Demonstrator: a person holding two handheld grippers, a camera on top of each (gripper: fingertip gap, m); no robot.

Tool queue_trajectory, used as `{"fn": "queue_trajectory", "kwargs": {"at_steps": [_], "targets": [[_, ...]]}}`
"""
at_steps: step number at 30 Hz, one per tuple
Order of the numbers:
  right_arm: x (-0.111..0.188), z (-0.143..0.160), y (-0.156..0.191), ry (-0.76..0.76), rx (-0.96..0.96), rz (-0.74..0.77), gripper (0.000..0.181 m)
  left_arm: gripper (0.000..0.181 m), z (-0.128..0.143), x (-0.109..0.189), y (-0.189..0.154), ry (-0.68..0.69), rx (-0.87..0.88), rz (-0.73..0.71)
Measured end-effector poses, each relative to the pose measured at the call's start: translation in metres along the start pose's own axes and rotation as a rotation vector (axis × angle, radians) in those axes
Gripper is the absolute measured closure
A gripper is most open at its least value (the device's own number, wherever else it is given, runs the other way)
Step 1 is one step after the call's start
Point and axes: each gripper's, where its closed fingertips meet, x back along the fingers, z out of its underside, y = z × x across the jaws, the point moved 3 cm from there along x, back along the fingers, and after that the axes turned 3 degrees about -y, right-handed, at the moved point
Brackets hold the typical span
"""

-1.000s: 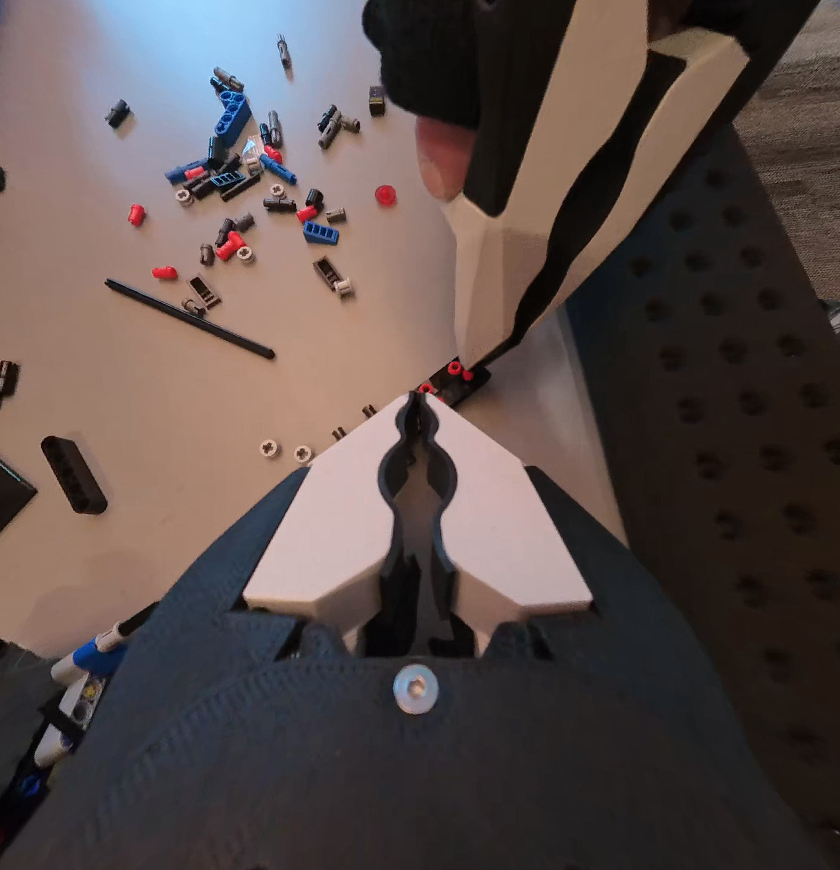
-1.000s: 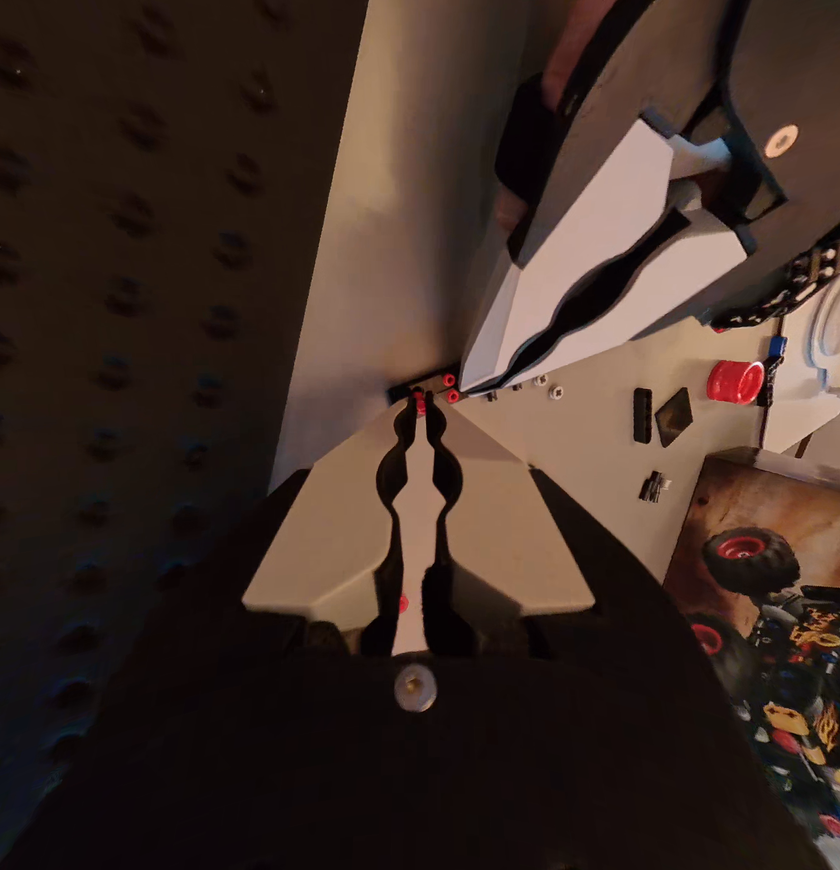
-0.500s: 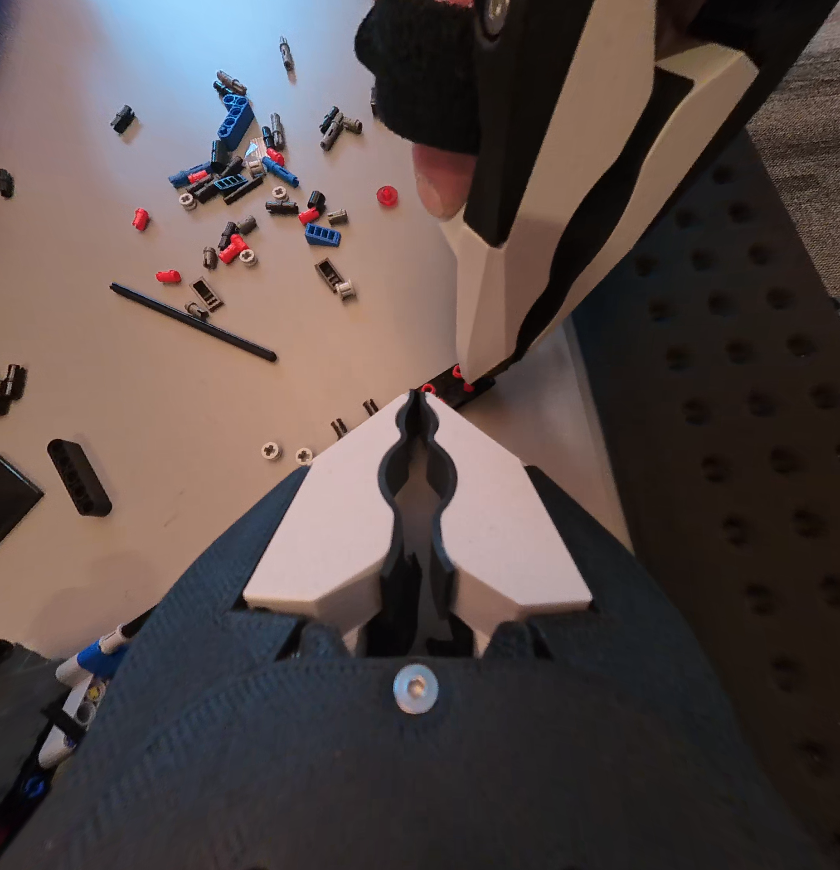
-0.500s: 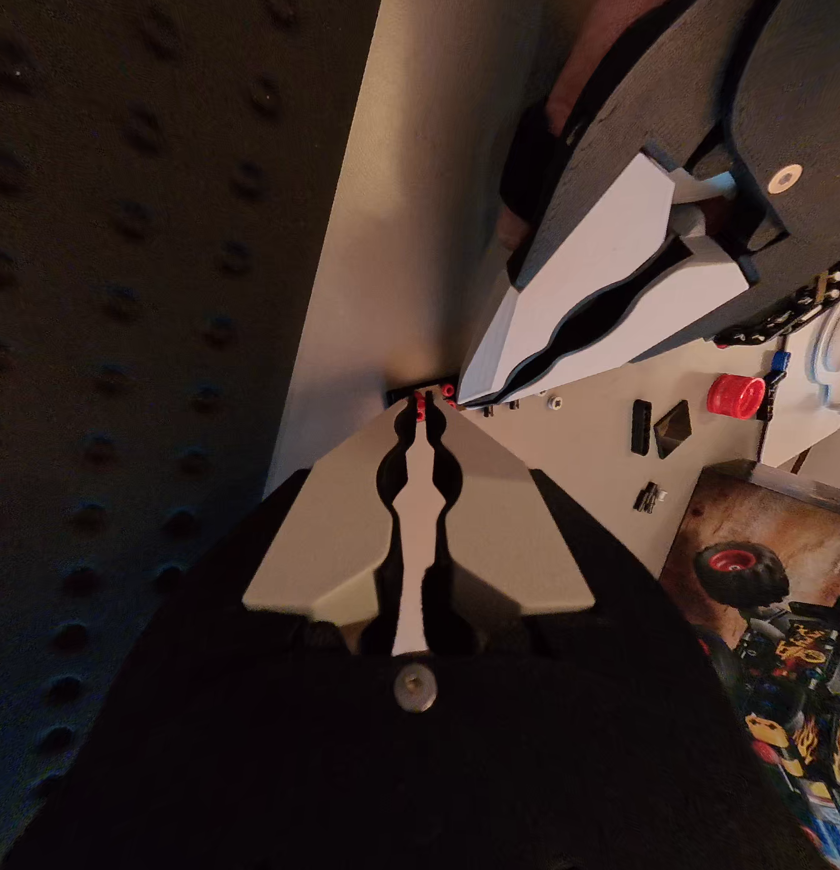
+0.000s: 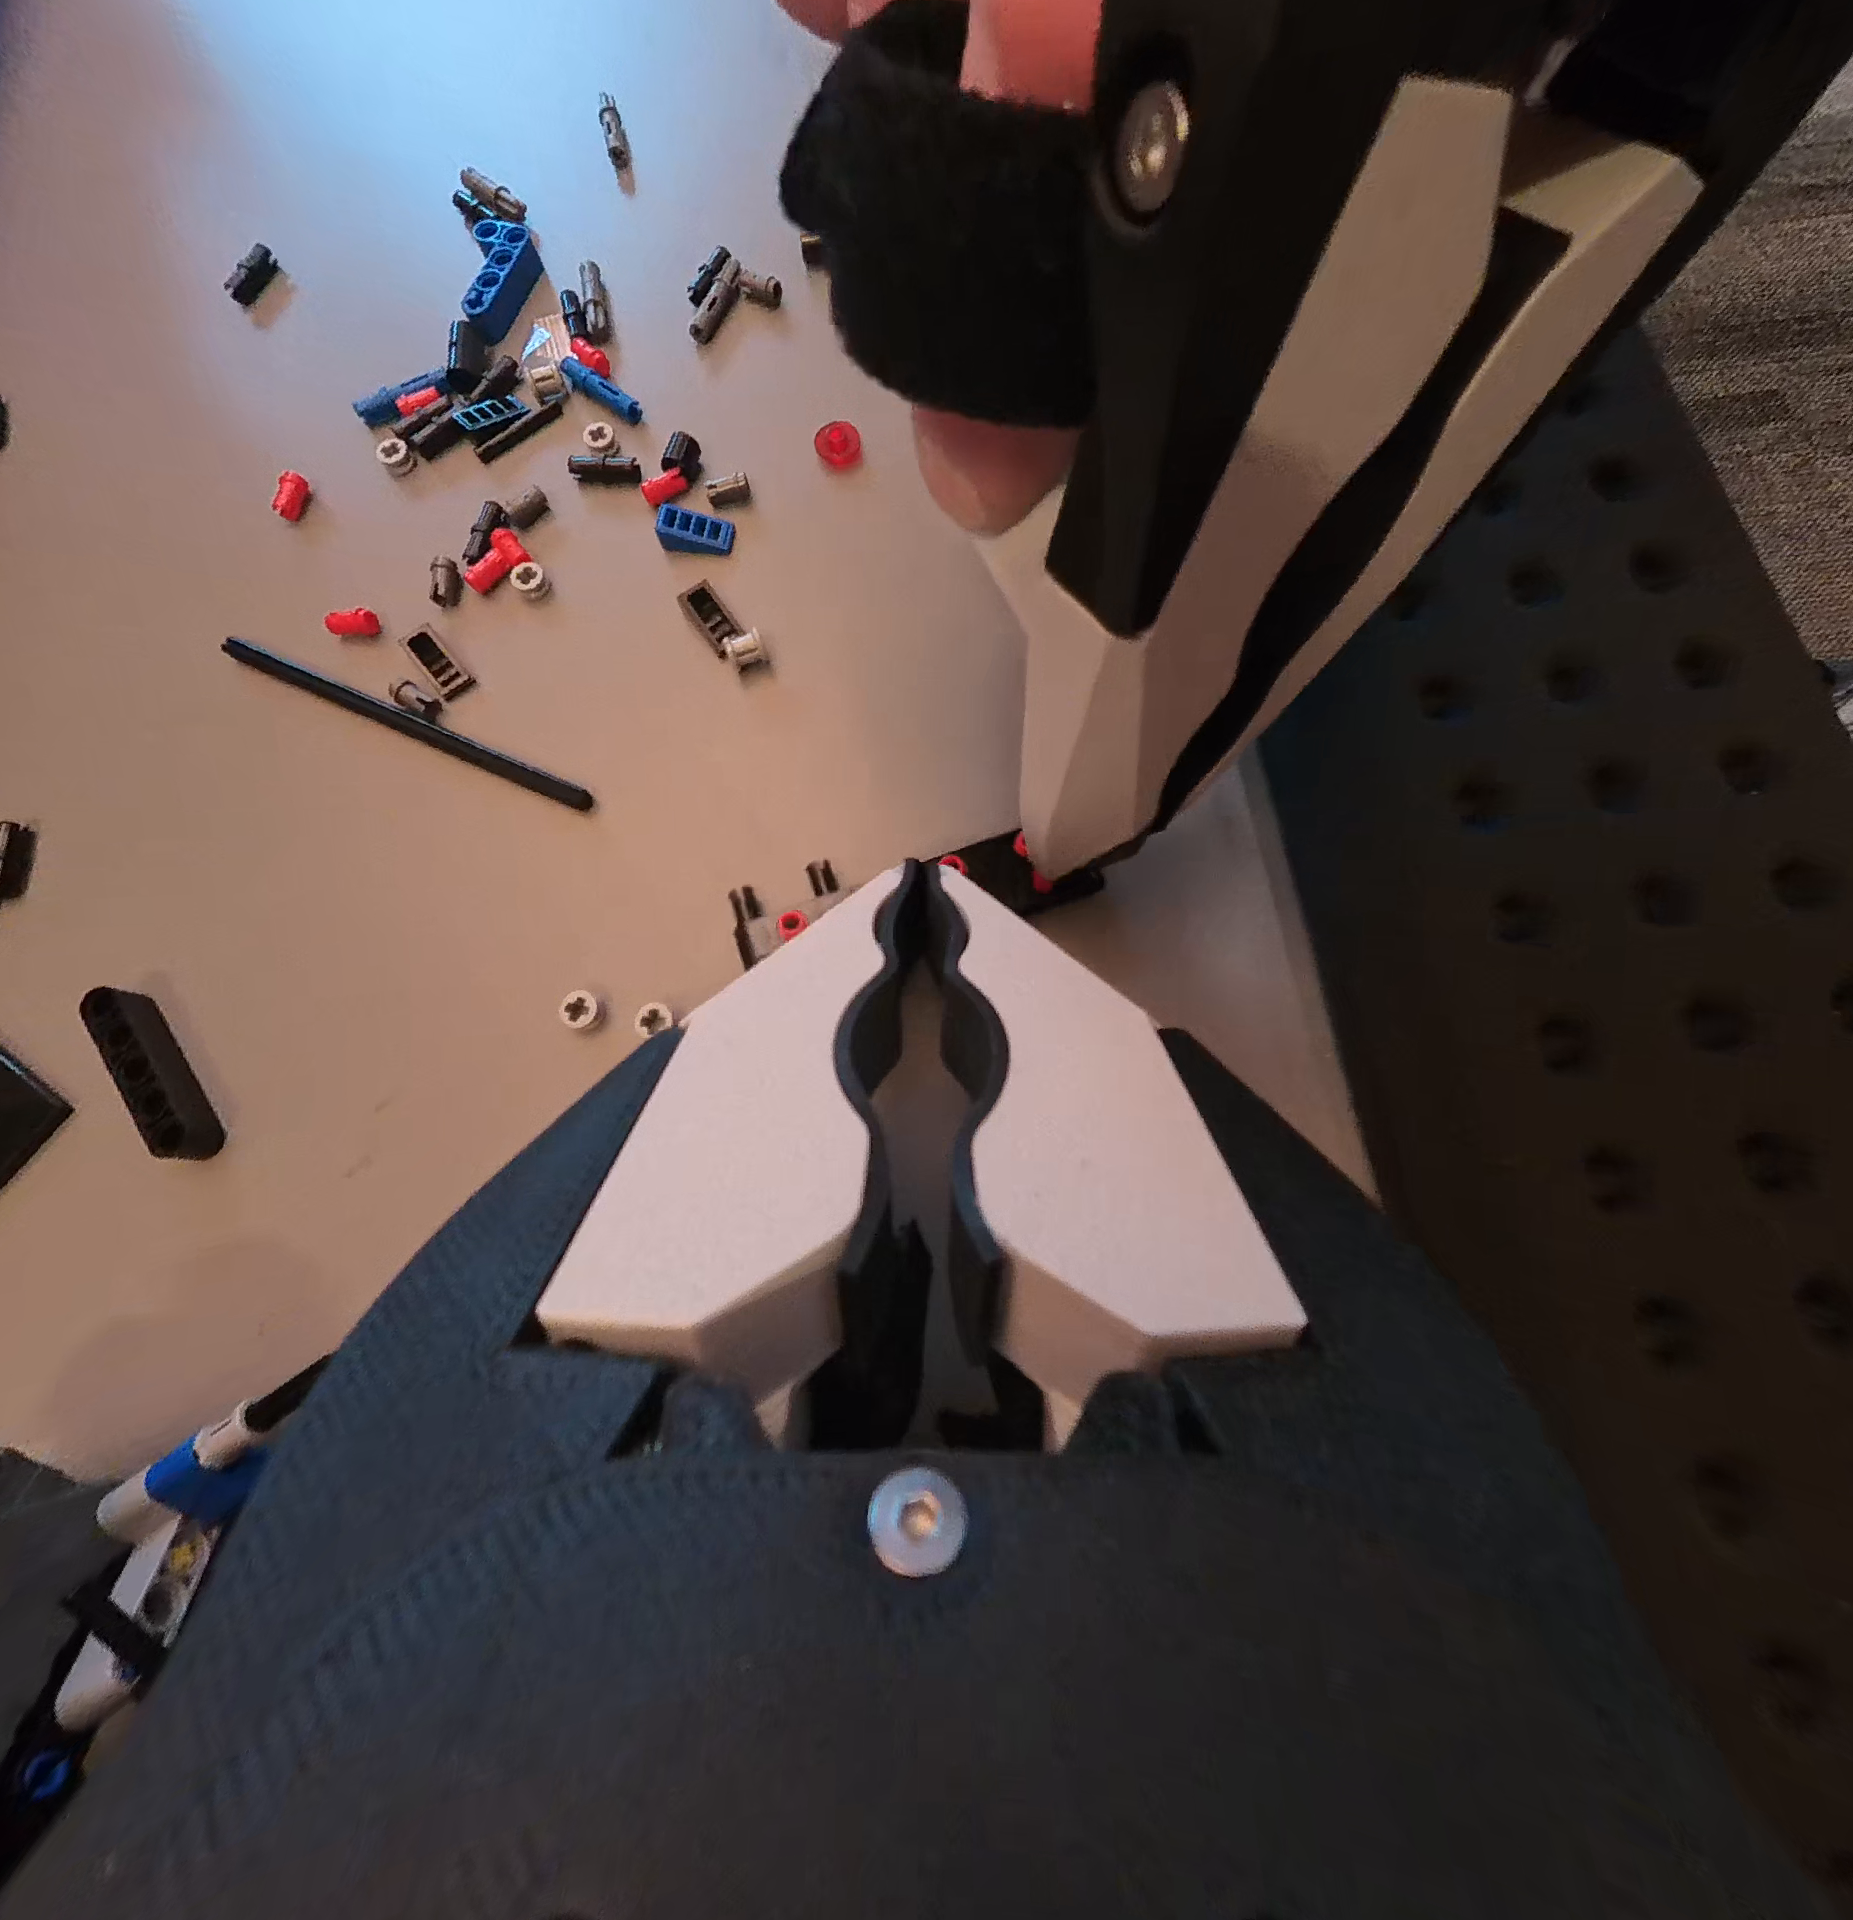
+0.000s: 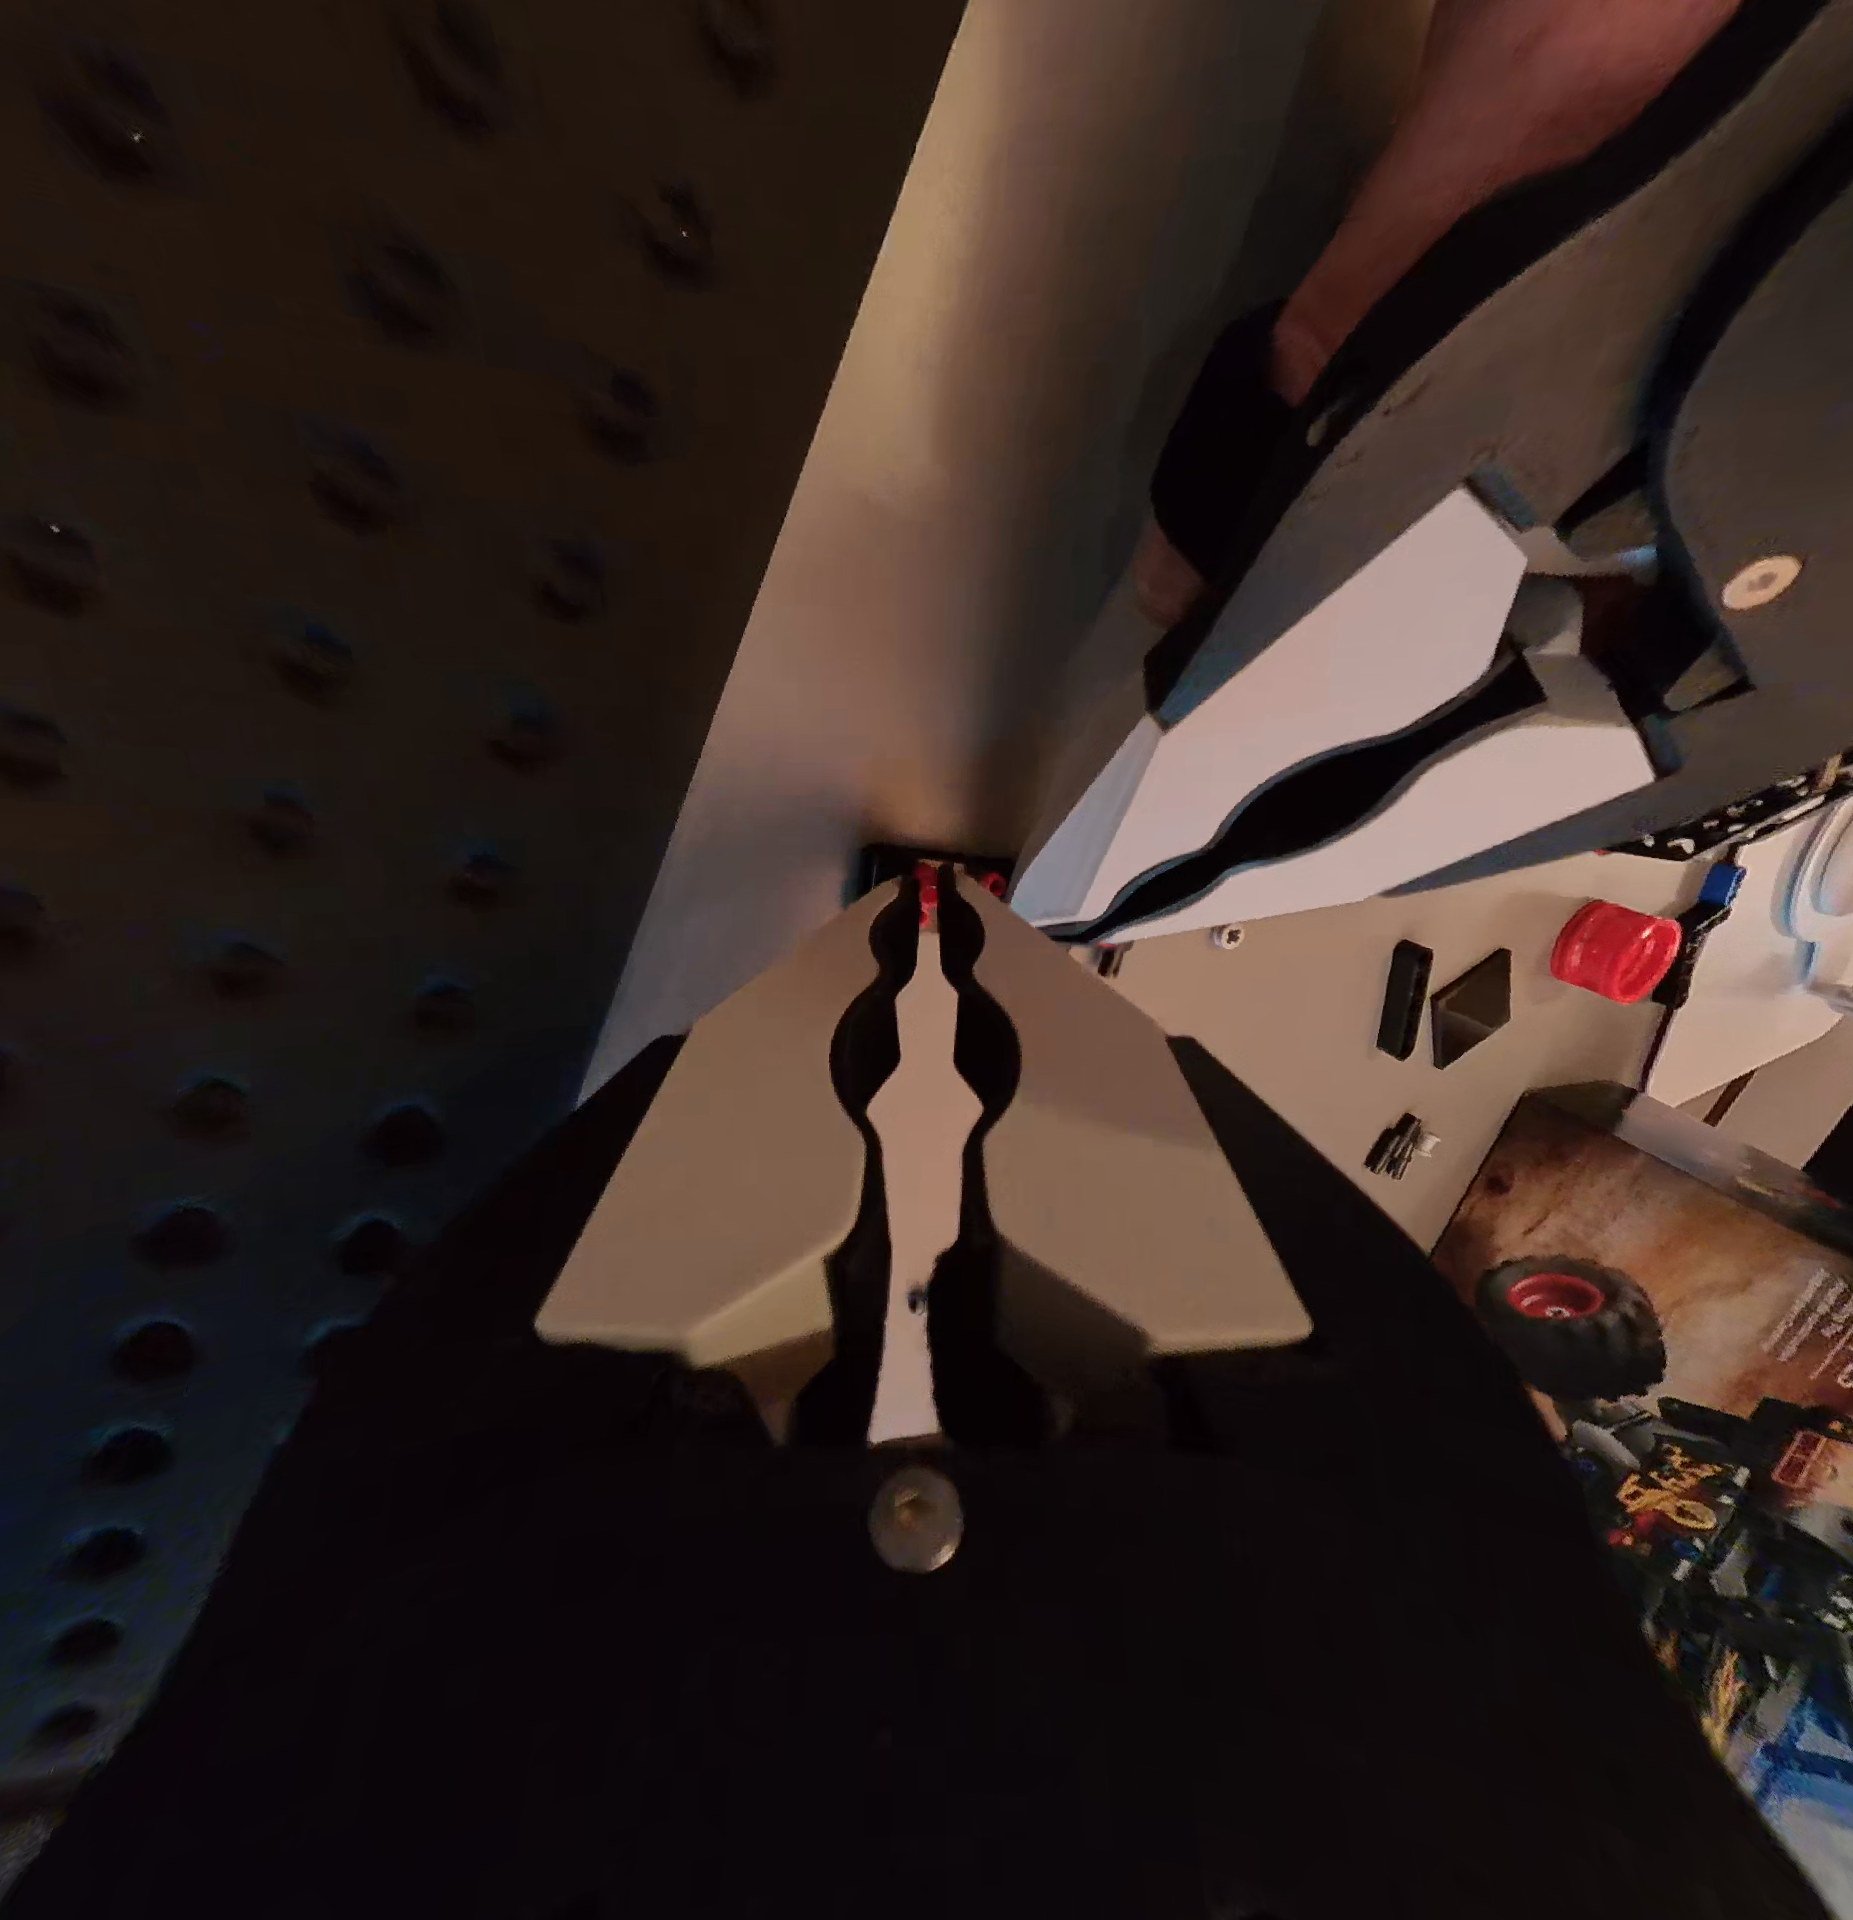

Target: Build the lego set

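A small black beam (image 5: 1073,888) with red pins lies on the beige table by the edge of a dark perforated board. My left gripper (image 5: 922,875) is shut, with its tips at the beam's near end; what they pinch is hidden. My right gripper (image 6: 932,896) comes down steeply onto the beam (image 6: 886,862), its tips closed on a red pin (image 6: 927,902). It also shows in the left wrist view (image 5: 1104,847), held by a gloved hand. The left gripper shows in the right wrist view (image 6: 1067,920). A small grey piece with pins (image 5: 771,920) lies just left of the left tips.
The perforated board (image 5: 1628,935) borders the table. Loose blue, red and black pieces (image 5: 548,416) lie scattered farther off, with a long black axle (image 5: 413,727) and a black beam (image 5: 153,1070). A red wheel hub (image 6: 1618,951) and the set's box (image 6: 1680,1403) are to the right. The grippers are tip to tip, or close to it.
My left gripper has shifted a little, uncovering the small grey piece with pins at its left. The right gripper stays on the beam and has tilted, showing more of the hand.
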Motion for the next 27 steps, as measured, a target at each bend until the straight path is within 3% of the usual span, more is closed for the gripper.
{"fn": "queue_trajectory", "kwargs": {"at_steps": [10,17,23,27], "targets": [[-0.011,-0.011,0.011,0.022,0.088,-0.090,0.181,0.181,0.000,-0.001,0.000,0.001,-0.010,-0.007],[0.009,-0.004,0.003,-0.097,-0.087,-0.080,0.181,0.181,-0.001,-0.001,-0.001,0.004,-0.010,-0.005],[0.034,0.006,0.003,-0.219,-0.288,0.028,0.181,0.181,0.000,0.000,0.000,0.005,-0.004,-0.010],[0.041,0.000,0.001,-0.254,-0.370,0.222,0.181,0.181,-0.001,-0.001,0.000,0.007,-0.030,-0.033]]}}
